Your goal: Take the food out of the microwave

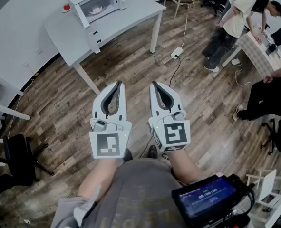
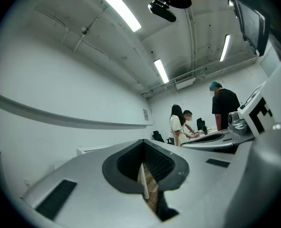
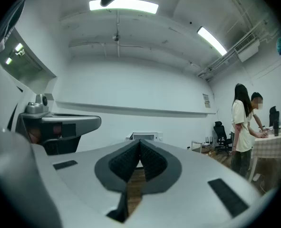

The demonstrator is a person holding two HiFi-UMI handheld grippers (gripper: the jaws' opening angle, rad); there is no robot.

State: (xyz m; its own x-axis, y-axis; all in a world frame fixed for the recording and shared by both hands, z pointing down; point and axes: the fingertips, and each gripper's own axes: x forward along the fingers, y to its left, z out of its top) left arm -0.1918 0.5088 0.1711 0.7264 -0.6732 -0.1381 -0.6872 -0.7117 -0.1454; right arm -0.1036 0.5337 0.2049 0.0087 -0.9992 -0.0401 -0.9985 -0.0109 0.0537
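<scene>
Well ahead of both hand-held grippers, up and to the left, sits the microwave [image 1: 98,3] on a white tabletop [image 1: 130,18]. The food [image 1: 95,9] is a pale blob inside it. The left hand-held gripper [image 1: 116,85] is clenched on nothing, tips meeting with only floor showing through the gap behind them. The right hand-held gripper [image 1: 155,85] is the same, jaws closed and empty. Both are held about level and side by side, well apart from the tabletop, so my read is that this is approach only and no reach has started. To do it well: close the distance first, square up to the microwave opening, and spread one set of jaws before going in. Come in level so the dish isn't tipped, and grab its rim rather than the food. Watch the cable [image 1: 177,61] on the floor, ahead and to the right. The door [image 1: 81,14] looks swung out on the left side, but at this range I can't confirm. I can't tell what the food is or what it sits on. The right gripper view shows the microwave [image 3: 147,137] only as a small box just past the jaw tips, and the left gripper view doesn't clearly show it.
</scene>
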